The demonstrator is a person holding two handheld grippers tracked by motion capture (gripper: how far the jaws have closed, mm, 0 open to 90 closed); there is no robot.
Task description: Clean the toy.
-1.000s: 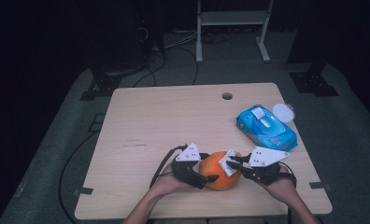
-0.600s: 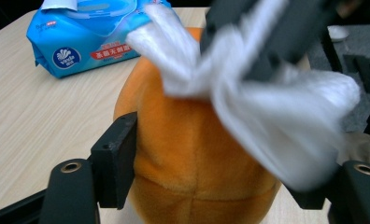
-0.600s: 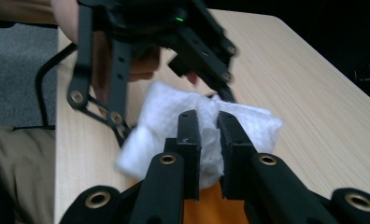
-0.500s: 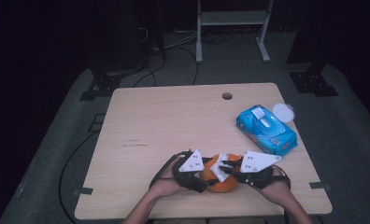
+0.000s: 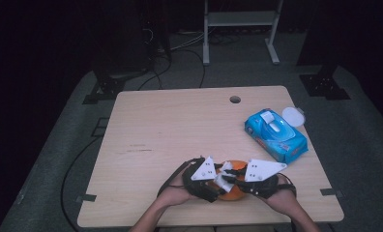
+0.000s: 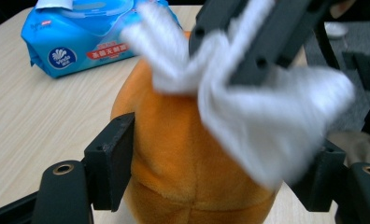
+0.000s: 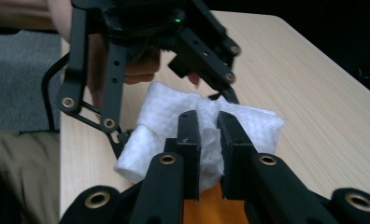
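One orange plush toy (image 5: 230, 191) sits at the table's (image 5: 180, 125) 6 o'clock edge, squeezed by the left gripper (image 5: 213, 186) whose jaws just widened a bit, while the right gripper (image 5: 228, 180) pinches one white wipe (image 7: 206, 126) on it, and one blue wipes pack (image 5: 275, 135), lid (image 5: 293, 116) open, lies at 3 o'clock.

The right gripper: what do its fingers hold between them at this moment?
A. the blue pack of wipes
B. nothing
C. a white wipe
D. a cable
C: in the right gripper view the right gripper has its two black fingers closed on a crumpled white wipe, which lies on top of the orange plush toy; the blue pack of wipes lies apart, farther back on the table.
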